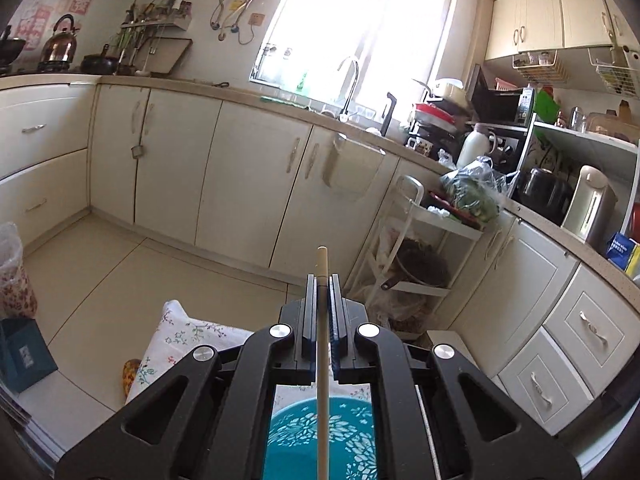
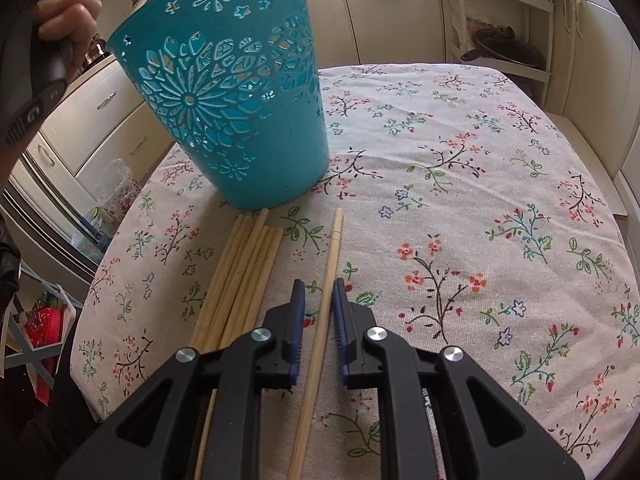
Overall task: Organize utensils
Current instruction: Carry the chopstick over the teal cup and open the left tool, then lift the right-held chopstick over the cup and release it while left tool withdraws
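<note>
My left gripper (image 1: pixel 322 280) is shut on a pale wooden chopstick (image 1: pixel 322 344) and holds it upright above the teal perforated basket (image 1: pixel 320 440), whose inside shows below the jaws. In the right wrist view the basket (image 2: pixel 236 100) stands on the floral tablecloth (image 2: pixel 460 200). My right gripper (image 2: pixel 318 286) is open, its jaws on either side of a single chopstick (image 2: pixel 326 292) lying on the cloth, not closed on it. A bundle of several chopsticks (image 2: pixel 240 276) lies just to its left, in front of the basket.
The table sits in a kitchen with cream cabinets (image 1: pixel 240 168), a sink and tap (image 1: pixel 348 88) under a bright window, and a white shelf cart (image 1: pixel 416 248) near the table. A hand holding the left gripper's handle (image 2: pixel 64 12) shows at upper left.
</note>
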Action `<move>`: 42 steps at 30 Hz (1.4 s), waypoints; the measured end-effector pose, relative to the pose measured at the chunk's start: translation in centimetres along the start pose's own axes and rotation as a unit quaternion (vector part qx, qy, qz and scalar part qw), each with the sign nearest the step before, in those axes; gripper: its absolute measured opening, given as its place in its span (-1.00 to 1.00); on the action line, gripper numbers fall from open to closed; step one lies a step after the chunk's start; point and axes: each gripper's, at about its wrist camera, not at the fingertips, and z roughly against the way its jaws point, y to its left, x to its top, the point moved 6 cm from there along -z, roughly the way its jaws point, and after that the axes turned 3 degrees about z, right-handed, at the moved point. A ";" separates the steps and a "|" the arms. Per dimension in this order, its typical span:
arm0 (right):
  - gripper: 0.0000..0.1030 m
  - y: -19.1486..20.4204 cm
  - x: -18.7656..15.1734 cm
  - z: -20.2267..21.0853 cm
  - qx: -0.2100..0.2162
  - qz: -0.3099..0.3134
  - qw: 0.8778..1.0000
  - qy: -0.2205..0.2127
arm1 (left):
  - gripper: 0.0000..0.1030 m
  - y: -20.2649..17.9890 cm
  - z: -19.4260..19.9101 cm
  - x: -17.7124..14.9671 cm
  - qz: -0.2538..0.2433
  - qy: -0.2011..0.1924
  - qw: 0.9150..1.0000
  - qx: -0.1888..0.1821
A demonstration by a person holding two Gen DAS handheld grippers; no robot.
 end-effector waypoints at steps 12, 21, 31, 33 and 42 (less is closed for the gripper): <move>-0.70 0.1 -0.1 0.0 -0.004 0.005 1.000 -0.002 | -0.90 0.1 0.8 -2.6 -0.034 0.019 0.999 0.004; -0.70 0.0 -0.1 0.2 -0.006 0.009 1.000 -0.002 | -0.66 -1.2 2.4 -4.6 -0.100 0.068 0.993 -0.002; -0.84 0.7 -0.6 0.3 -0.045 0.049 0.998 0.000 | 0.57 6.2 11.1 -4.7 -0.062 0.013 0.996 0.068; -0.87 0.4 -0.5 0.3 -0.041 0.040 0.998 0.000 | 0.61 8.2 11.6 -6.6 -0.053 0.029 0.995 0.084; -0.88 -1.9 -1.5 2.4 0.098 -0.119 0.988 -0.018 | 0.64 13.3 8.9 -17.5 -0.041 0.145 0.980 0.126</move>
